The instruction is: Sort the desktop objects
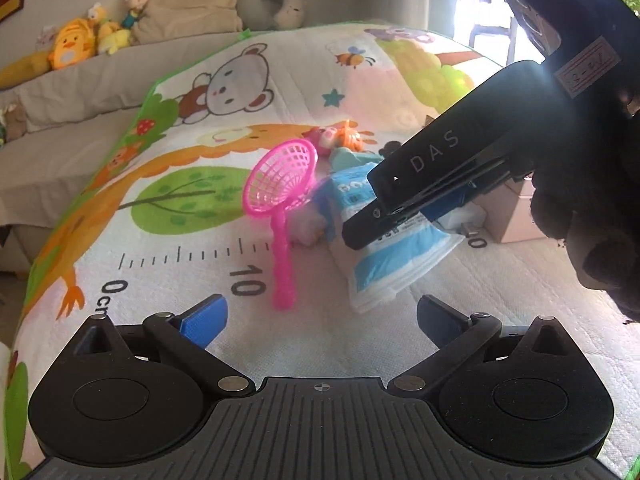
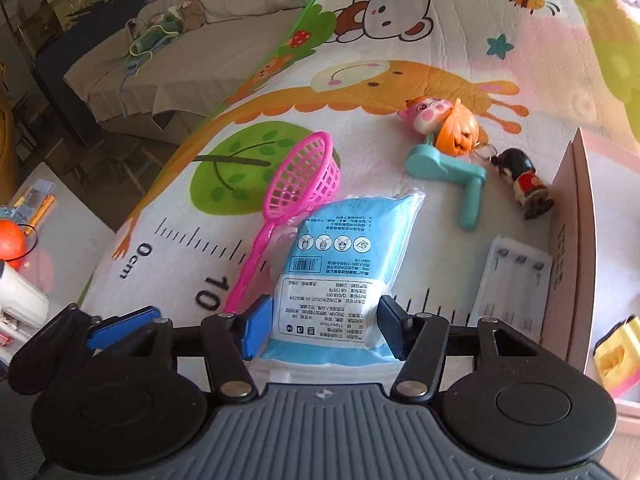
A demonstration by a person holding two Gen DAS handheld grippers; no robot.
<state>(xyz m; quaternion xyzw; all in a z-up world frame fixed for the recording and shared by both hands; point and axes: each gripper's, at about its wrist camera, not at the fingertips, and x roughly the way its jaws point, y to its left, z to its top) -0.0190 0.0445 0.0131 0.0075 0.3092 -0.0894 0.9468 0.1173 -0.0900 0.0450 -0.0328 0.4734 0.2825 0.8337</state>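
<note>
Straddling the near end of a blue-and-white packet (image 2: pixel 340 276), low centre of the right wrist view, is the right gripper (image 2: pixel 320 330): its blue pad (image 2: pixel 254 330) and black pad (image 2: pixel 394 332) sit at either edge of the packet, seemingly touching it, though a firm pinch cannot be confirmed. No earlier view is at hand, so no motion is entered. Left gripper (image 1: pixel 320 320), bottom of the left wrist view: jaws spread wide, nothing between them, hanging above the printed play mat (image 2: pixel 460 40). Contents of the mat, right wrist view: pink toy net (image 2: pixel 296 196), left of the packet, its basket rim just beside the packet's upper left corner; teal handle piece (image 2: pixel 444 172), upper right; orange pumpkin figure (image 2: pixel 456 128) with a pink-faced toy (image 2: pixel 424 110) touching it; small dark-haired figurine (image 2: pixel 524 184) on a keyring, further right; white battery holder (image 2: pixel 516 280), lower right; pink cardboard box (image 2: pixel 576 248) along the right edge, a likely sorting destination, though that is a judgement. Step in hand, as judged: securing the packet for removal. Handling notes: packet looks soft and slippery, so squeeze across the full width of its sealed end, not one corner; lift straight up before travelling, so the far end does not drag the net; keep the left gripper well apart from the lift path.
</note>
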